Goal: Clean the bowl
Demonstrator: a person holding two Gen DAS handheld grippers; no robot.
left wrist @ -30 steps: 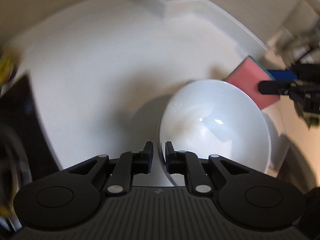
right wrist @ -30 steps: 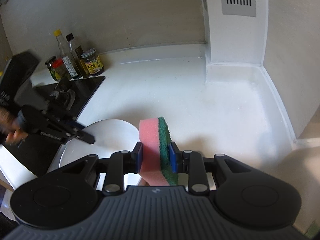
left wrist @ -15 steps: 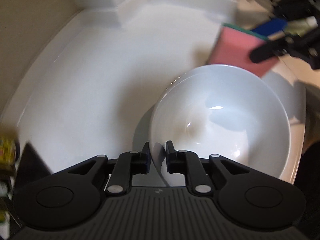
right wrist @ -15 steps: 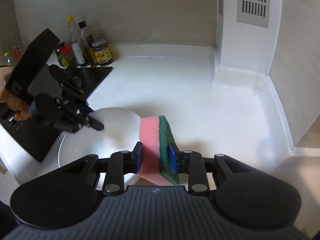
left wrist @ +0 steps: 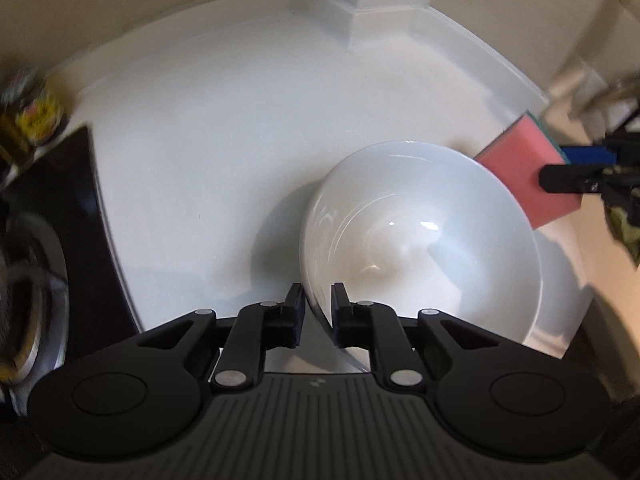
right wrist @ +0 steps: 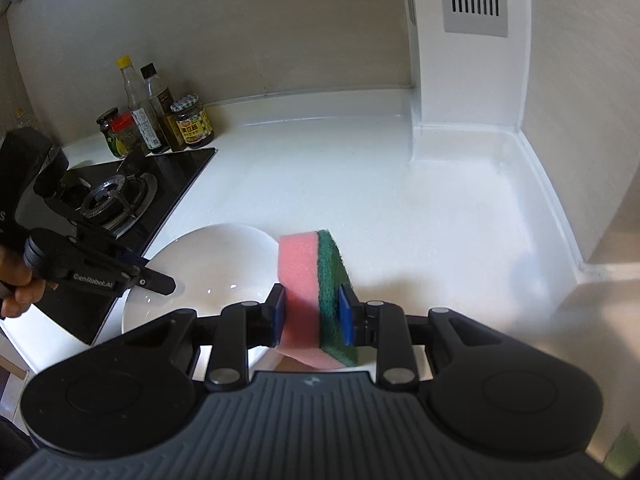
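A white kitchen counter point(right wrist: 320, 184) is seen, bounded by a raised lip at the back and right, with a boxed column point(right wrist: 460, 52) in the corner. A black gas hob point(right wrist: 132, 192) is set into the counter on the left, with sauce bottles point(right wrist: 156, 120) grouped behind it. The bowl point(left wrist: 420, 240) is seen just beside the hob edge, its near rim pinched between the fingers of the left gripper point(left wrist: 316, 312), one finger inside and one outside; the bowl looks tilted. The sponge point(right wrist: 316, 300), pink foam with a green scrub layer, is clamped by the right gripper point(right wrist: 312, 312) and is held just past the bowl's far rim; contact with the rim cannot be told. The bowl is judged glazed ceramic: stiff, slick, breakable, fairly heavy for a rim pinch, so a firm hold at the rim is called for while the inside is wiped. The sponge is soft and is visibly squeezed. Open counter is left to the right and behind; the hob edge on the left is the tight side.
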